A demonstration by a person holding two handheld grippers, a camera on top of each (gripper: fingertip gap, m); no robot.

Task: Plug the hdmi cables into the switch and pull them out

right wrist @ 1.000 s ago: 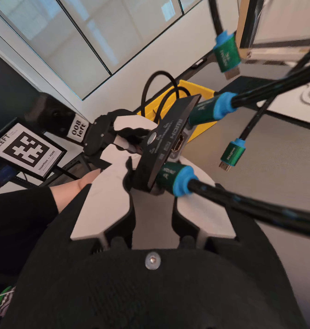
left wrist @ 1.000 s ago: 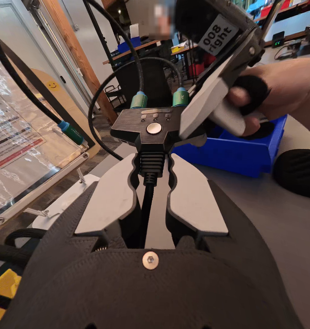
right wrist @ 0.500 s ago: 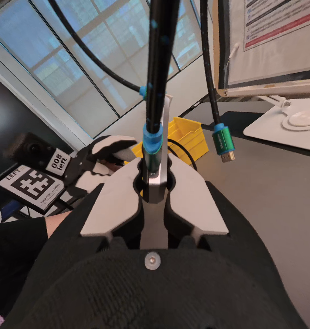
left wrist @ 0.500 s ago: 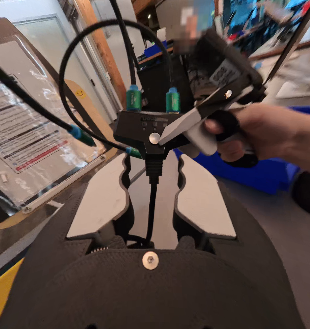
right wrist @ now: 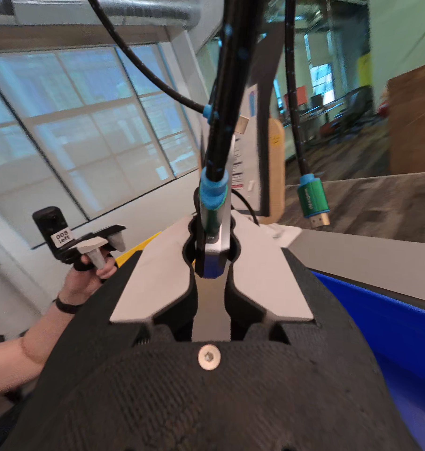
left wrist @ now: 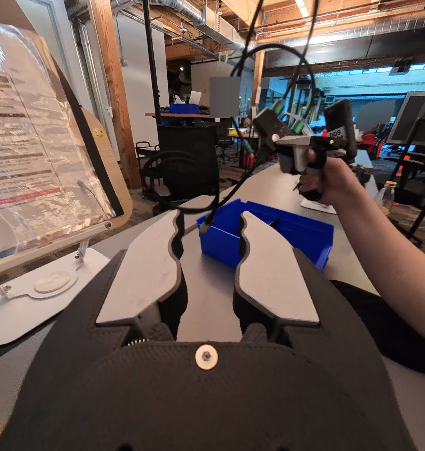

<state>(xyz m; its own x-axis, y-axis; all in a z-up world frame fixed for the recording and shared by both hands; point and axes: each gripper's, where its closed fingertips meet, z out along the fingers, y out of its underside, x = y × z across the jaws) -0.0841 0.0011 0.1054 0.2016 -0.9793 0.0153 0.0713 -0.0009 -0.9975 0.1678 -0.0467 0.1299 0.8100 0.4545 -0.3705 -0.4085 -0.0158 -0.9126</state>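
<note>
My right gripper (right wrist: 212, 219) is shut on the dark HDMI switch (right wrist: 216, 244), which stands edge-on between its pads. Two green plugs with blue collars (right wrist: 212, 192) sit in the switch. A third green plug (right wrist: 314, 205) hangs loose to the right. In the left wrist view the right gripper (left wrist: 277, 140) holds the switch (left wrist: 270, 127) up at the far right, and the switch's own black lead ends in a plug (left wrist: 204, 225) at the blue bin's corner. My left gripper (left wrist: 209, 217) is open and empty over the grey table (left wrist: 206, 305). It also shows in the right wrist view (right wrist: 106, 241).
A blue bin (left wrist: 292, 231) stands on the table just beyond my left fingertips. A framed sheet on a white stand (left wrist: 35, 158) is at the left. A glass bottle (left wrist: 384, 197) stands at the far right. A yellow bin (right wrist: 133, 249) lies near the left gripper. Across from one pair of fingers to the other is roughly 25 centimeters.
My left gripper let go of the switch's neck, opened and drew back. My right gripper closed on the switch and carried it, cables attached, away to the upper right.
</note>
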